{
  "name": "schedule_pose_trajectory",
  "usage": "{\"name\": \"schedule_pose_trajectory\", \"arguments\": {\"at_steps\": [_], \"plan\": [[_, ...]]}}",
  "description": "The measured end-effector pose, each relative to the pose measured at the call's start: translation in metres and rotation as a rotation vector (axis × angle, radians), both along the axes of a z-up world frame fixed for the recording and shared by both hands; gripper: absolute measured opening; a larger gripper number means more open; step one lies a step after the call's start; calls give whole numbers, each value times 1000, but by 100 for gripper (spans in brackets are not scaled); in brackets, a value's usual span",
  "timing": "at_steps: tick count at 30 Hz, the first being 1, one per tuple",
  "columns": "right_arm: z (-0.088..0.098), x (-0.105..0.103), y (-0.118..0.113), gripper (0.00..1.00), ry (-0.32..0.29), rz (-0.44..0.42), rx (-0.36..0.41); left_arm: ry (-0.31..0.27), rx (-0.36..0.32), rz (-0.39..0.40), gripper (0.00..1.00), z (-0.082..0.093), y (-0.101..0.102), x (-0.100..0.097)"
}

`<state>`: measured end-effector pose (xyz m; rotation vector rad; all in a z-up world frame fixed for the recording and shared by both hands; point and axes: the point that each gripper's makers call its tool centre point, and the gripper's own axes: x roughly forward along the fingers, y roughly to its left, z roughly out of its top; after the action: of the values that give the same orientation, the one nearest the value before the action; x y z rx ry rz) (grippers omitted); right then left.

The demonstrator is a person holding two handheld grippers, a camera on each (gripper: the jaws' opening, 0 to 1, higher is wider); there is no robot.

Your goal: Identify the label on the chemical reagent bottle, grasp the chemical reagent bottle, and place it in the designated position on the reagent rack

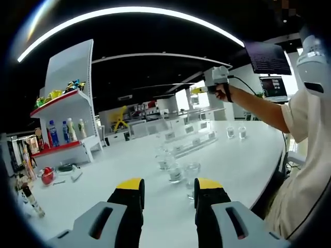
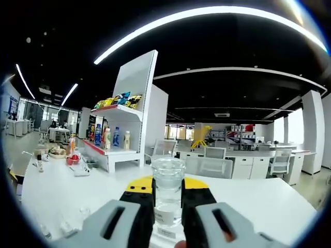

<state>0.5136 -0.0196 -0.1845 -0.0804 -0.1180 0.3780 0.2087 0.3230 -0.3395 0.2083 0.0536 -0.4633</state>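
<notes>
Clamping a clear reagent bottle (image 2: 168,194) between its jaws, the right gripper (image 2: 168,199) holds it upright and raised above the white tabletop (image 2: 62,199); a white label shows low on the glass, its text too small to read. The left gripper (image 1: 168,188) hangs over the tabletop's near edge with its jaws spread and nothing between them. Just beyond its tips stands a cluster of clear bottles (image 1: 176,170). Farther along the tabletop sits the transparent reagent rack (image 1: 191,137). A white shelf unit (image 2: 124,134) with drink bottles stands at the tabletop's far edge.
</notes>
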Motion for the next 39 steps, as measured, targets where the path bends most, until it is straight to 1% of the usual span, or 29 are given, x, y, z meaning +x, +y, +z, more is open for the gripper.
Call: {"name": "schedule_pose_trajectory", "arguments": {"at_steps": [7,12,20,23,28,39], "plan": [[-3,12,2,18,6,-9,-13,3,9,7,39,-2,2,1],[-8,19,6,18,13,-4,-8,-6,11,6,39,1,2,1],[-18,32,13,18,33,1,-5,1,19,8,39,-1,1,3],[-22,35,18,18,32,3,-25,6,23,14,39,-4,3,6],[-27,43,23,18,39,10,-32,12,24,16,39,-7,4,9],[-31,56,24,18,29,36,-2,12,25,22,39,-7,6,11]]}}
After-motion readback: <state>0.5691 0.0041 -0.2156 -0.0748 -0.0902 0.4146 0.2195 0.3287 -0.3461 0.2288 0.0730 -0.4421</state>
